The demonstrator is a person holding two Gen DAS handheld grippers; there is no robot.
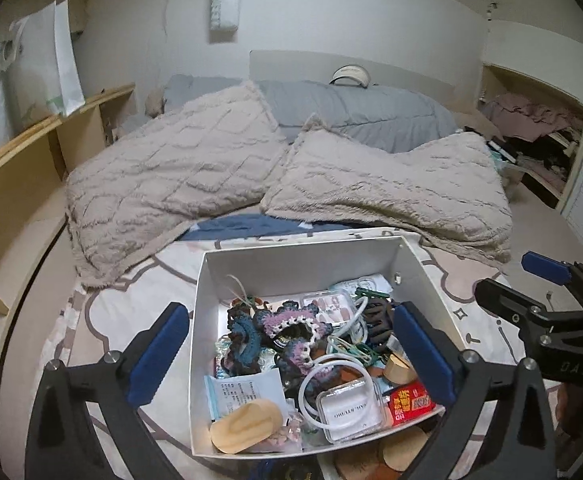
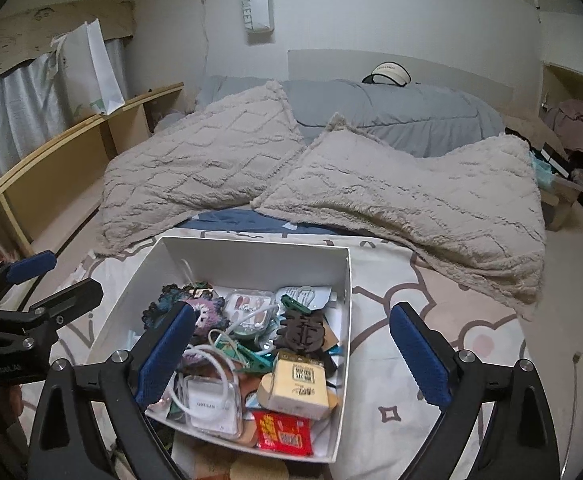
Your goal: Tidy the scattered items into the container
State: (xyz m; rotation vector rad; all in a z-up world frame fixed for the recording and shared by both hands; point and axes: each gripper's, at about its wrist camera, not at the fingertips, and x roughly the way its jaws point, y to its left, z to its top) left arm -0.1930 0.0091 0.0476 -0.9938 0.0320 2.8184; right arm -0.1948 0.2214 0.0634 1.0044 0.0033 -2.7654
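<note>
A white open box (image 1: 303, 256) (image 2: 251, 256) sits on the patterned bedspread, filled with small items. Among them are crocheted scrunchies (image 1: 287, 324) (image 2: 207, 314), a dark claw clip (image 1: 375, 320) (image 2: 305, 330), a clear nail case (image 1: 327, 304), a red packet (image 1: 409, 398) (image 2: 285, 430) and a white compact case (image 1: 349, 408). My left gripper (image 1: 289, 316) hangs open above the box with nothing between its blue pads. My right gripper (image 2: 294, 316) also stands open and empty, over the box's right side. Each gripper shows in the other's view, the right one (image 1: 527, 284) and the left one (image 2: 55, 280).
Two beige tufted pillows (image 1: 179, 168) (image 2: 411, 196) lie just behind the box, with a grey duvet (image 1: 351, 112) beyond. A wooden shelf (image 1: 19, 168) runs along the left. Round wooden pieces (image 1: 403, 452) lie at the box's near edge. Patterned bedspread (image 2: 431, 320) lies on both sides.
</note>
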